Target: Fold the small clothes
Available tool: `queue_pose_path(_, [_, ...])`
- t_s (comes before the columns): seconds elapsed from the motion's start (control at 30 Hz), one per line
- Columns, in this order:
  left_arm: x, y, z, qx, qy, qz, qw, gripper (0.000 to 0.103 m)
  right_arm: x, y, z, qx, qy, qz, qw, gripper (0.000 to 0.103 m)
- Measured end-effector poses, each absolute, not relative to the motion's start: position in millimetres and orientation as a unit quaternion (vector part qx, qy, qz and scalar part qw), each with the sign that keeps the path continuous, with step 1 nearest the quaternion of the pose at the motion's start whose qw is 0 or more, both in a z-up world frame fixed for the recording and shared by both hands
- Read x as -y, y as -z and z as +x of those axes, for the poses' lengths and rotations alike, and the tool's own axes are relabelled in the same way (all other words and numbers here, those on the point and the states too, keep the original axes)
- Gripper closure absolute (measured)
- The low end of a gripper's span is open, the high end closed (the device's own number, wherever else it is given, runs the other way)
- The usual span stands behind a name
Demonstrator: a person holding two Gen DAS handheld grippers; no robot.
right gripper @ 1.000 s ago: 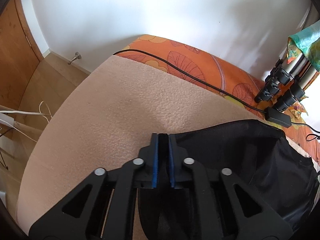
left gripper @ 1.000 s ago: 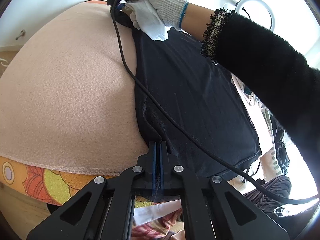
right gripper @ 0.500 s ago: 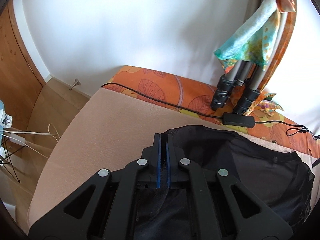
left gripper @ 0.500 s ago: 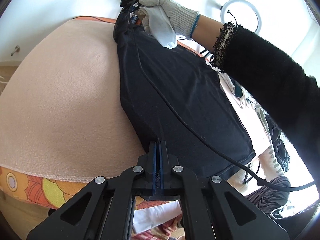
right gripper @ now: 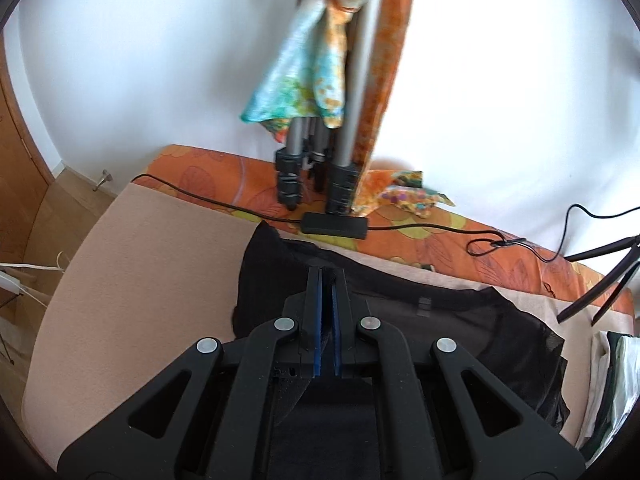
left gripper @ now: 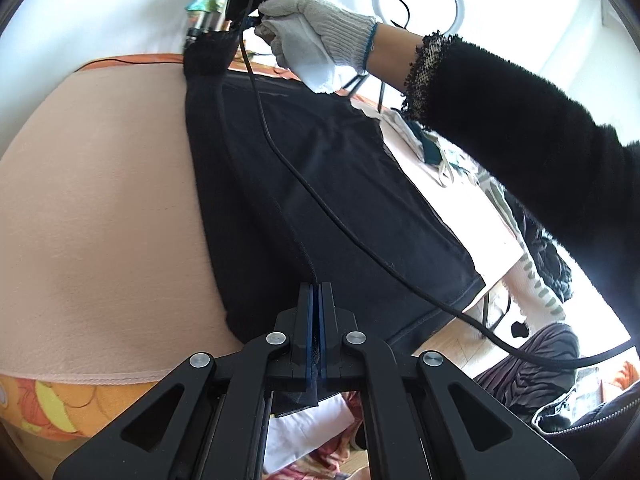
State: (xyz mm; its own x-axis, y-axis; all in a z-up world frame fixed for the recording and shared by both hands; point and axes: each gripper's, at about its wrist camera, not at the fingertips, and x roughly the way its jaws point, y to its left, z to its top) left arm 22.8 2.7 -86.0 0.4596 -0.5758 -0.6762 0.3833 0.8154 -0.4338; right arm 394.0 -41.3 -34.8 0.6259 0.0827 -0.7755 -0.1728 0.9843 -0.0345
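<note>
1. On the beige blanket [left gripper: 100,200], at left, no cloth lies yet; this space seems free for the fold.
2. Left gripper [left gripper: 319,292]: jaws pressed together, pinching the near edge of the black shirt [left gripper: 320,168].
3. Shirt: one long edge raised off the blanket, the rest draped toward the right.
4. Right gripper [right gripper: 327,280], held by a gloved hand [left gripper: 316,36]: jaws pinching the far end of that edge.
5. Judgement: first fold begun, not laid; no crease shows. Laying, further folds and the heap of clothes [left gripper: 540,240] at right remain.
</note>
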Motion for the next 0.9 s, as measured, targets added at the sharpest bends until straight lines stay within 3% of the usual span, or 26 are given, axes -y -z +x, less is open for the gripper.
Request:
queue_pose_path(0.7, [54.3,101.2,32.5,-0.47,0.33,-0.099,0.813,0.102,88.3,73.0,410.5,-0.446,-0.037,-0.055,0.893,0.098])
queue_pose_path(0.77, [60.0,99.3,30.7,-0.467,0.331,-0.084,0.816,0.098,90.9,73.7,410.7,-0.448,-0.035,-0.052,0.892,0.098])
queue_pose_path(0.8, [63.3,98.9,30.4,-0.468,0.333,-0.08,0.815,0.089,93.0,73.6,410.1,-0.446,-0.031,-0.05,0.893,0.097])
queue_pose_path(0.83, [65.1,98.2,30.1,-0.468,0.333,-0.078,0.815,0.082,95.2,73.1,408.7,-0.444,-0.025,-0.049,0.894,0.085])
queue_pose_path(0.87, [66.0,97.4,29.4,-0.466,0.334,-0.077,0.816,0.078,98.0,72.1,406.9,-0.443,-0.02,-0.046,0.895,0.062])
queue_pose_path(0.9, [66.3,96.3,28.1,-0.462,0.336,-0.076,0.817,0.074,101.0,70.3,404.3,-0.438,-0.019,-0.043,0.898,0.05])
